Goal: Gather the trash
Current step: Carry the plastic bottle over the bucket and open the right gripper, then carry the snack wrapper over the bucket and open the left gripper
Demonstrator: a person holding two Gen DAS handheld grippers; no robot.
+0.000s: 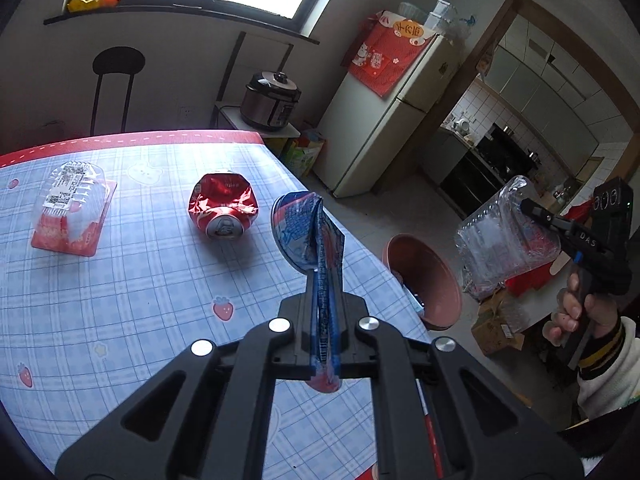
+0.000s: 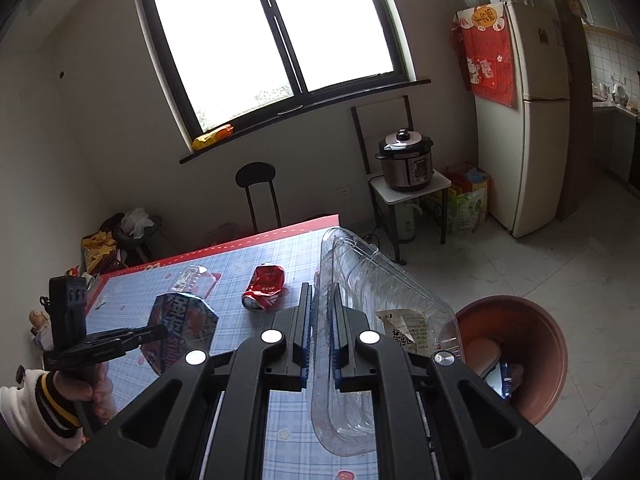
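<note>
1. The left gripper (image 1: 325, 300) is clamped on a flattened blue snack wrapper (image 1: 310, 232), which stands up between its fingers above the table's right edge.
2. The right gripper (image 2: 323, 312) is closed on the rim of a clear plastic clamshell box (image 2: 384, 292); a white label with a QR code sits on its side. The box hangs past the table's right edge, near the bin.
3. A reddish-brown trash bin (image 2: 536, 320) stands on the floor just beside the table's right edge, with some scraps already inside.
4. On the checked tablecloth of the table (image 1: 120, 280), a crushed red can (image 1: 222, 210) lies on its side toward the far edge, well apart from both grippers.
5. A clear plastic package on a red card (image 1: 72, 212) lies near the far left corner, left of the can.
</note>
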